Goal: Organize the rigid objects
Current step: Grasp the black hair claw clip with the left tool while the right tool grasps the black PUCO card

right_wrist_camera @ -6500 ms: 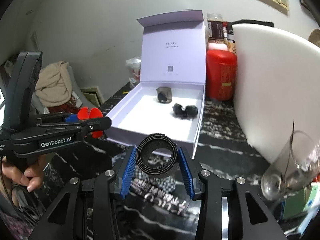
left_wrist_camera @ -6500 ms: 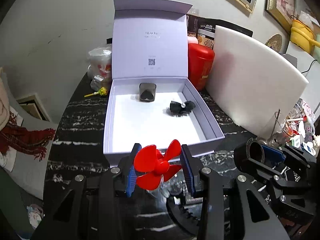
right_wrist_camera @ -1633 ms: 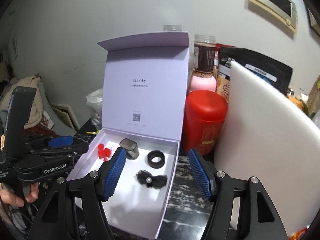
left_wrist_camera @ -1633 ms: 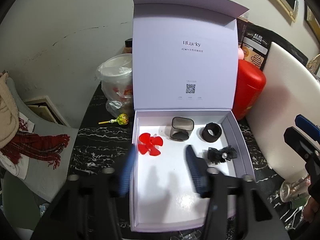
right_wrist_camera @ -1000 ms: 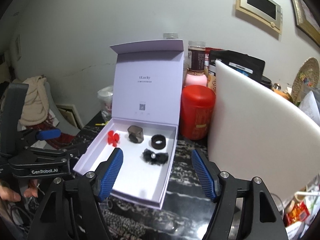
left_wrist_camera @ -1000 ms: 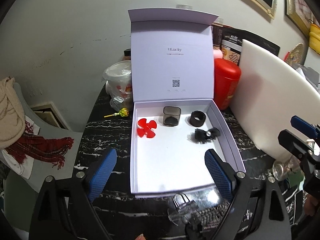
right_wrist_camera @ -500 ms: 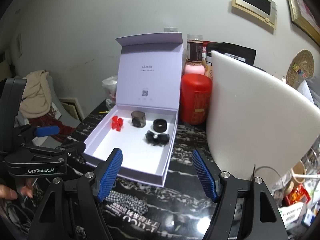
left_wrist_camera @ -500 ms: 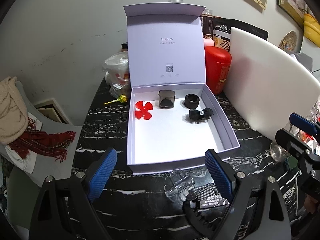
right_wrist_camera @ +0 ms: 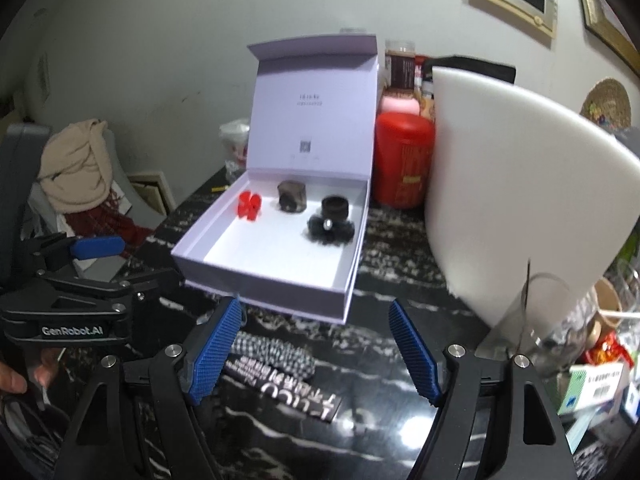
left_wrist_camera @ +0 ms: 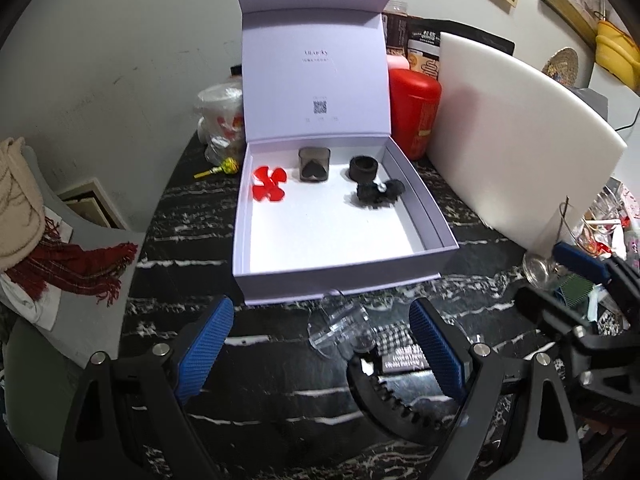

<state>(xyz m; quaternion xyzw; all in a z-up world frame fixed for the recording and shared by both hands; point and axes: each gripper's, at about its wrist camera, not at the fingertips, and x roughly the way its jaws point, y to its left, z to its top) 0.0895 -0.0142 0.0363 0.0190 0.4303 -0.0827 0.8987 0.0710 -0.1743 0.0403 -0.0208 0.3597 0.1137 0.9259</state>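
Both grippers empty, backed off | right gripper widening | box apparently unmoved

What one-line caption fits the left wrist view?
Open left claw above a clear cup, facing the open box holding four items.

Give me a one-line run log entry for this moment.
left gripper: open, empty | right gripper: opening, empty | box: red fan, black ring inside

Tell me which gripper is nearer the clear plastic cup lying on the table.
Left. The left gripper has the clear plastic cup between its open fingers; the right gripper, jaws opening, hangs farther right over the checkered item.
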